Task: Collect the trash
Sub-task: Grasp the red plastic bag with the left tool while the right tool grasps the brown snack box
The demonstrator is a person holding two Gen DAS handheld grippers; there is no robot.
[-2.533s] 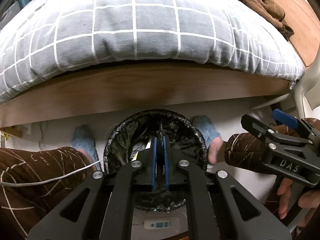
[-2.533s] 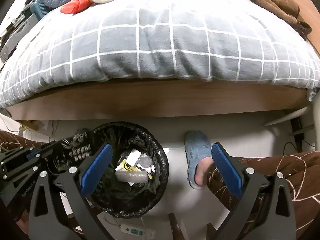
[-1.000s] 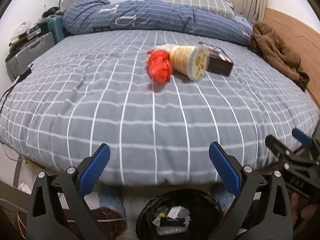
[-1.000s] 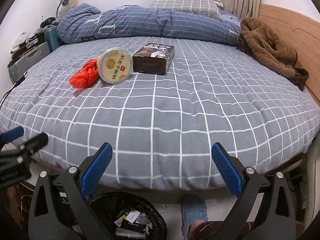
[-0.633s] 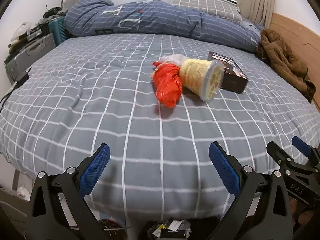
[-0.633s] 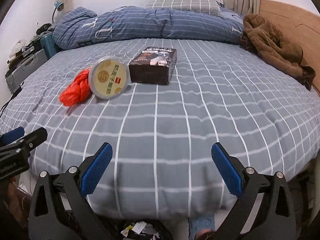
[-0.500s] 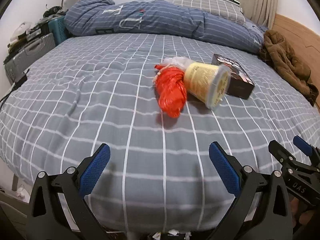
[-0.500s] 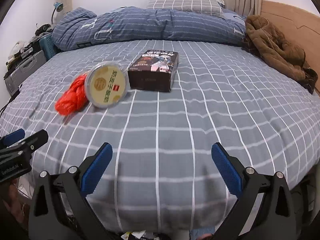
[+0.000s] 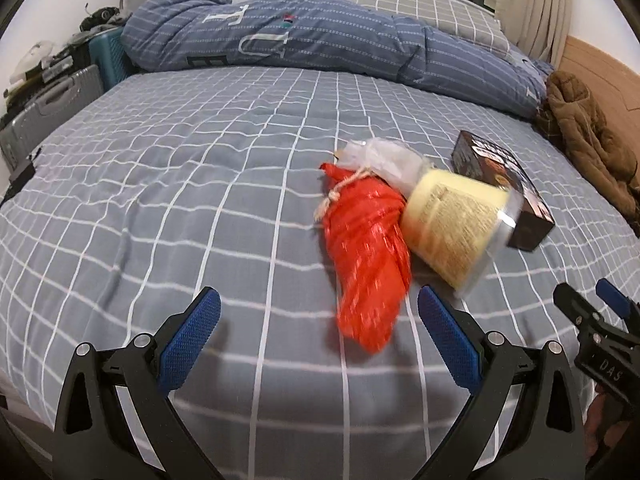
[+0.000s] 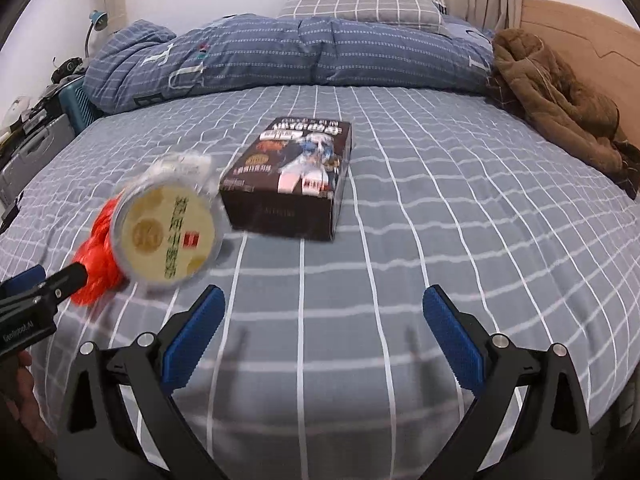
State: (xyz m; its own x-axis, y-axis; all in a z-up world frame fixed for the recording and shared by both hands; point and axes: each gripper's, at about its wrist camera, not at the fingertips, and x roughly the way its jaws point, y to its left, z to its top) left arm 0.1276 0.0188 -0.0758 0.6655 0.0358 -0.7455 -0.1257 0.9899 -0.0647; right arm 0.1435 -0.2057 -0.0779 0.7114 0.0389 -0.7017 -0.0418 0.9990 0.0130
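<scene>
Trash cluster: a crumpled red plastic bag (image 9: pixel 368 248), a pale yellow round tub with a clear lid (image 9: pixel 456 226) and a wad of clear plastic film (image 9: pixel 384 160) lie touching one another on the bed, at about 1 o'clock from the left gripper.
Boxed item: a dark printed cardboard box (image 10: pixel 292 180) lies flat just beside the tub, at 12 o'clock from the right gripper.
Support: a bed with a grey white-checked cover (image 9: pixel 160 200); a rolled blue striped duvet (image 10: pixel 280 52) lies along its far side and a brown jacket (image 10: pixel 552 96) at 2 o'clock.
Left gripper (image 9: pixel 318 338): jaws spread wide, holding nothing, low over the cover with the red bag's near end close to its right pad.
Right gripper (image 10: pixel 322 336): jaws spread wide, holding nothing, short of the box.
Hazard, tub: lying on its side, it would probably roll if the bag beside it is nudged or dragged.
Hazard, bag: thin slack plastic may slip from the pads, or the pads may pinch the cover with it.
Hazard, aim: both views are motion-blurred, so a closing now could miss.
Change since half a second earlier: all three items sit larger and nearer in both views; the floor edge is no longer in view.
</scene>
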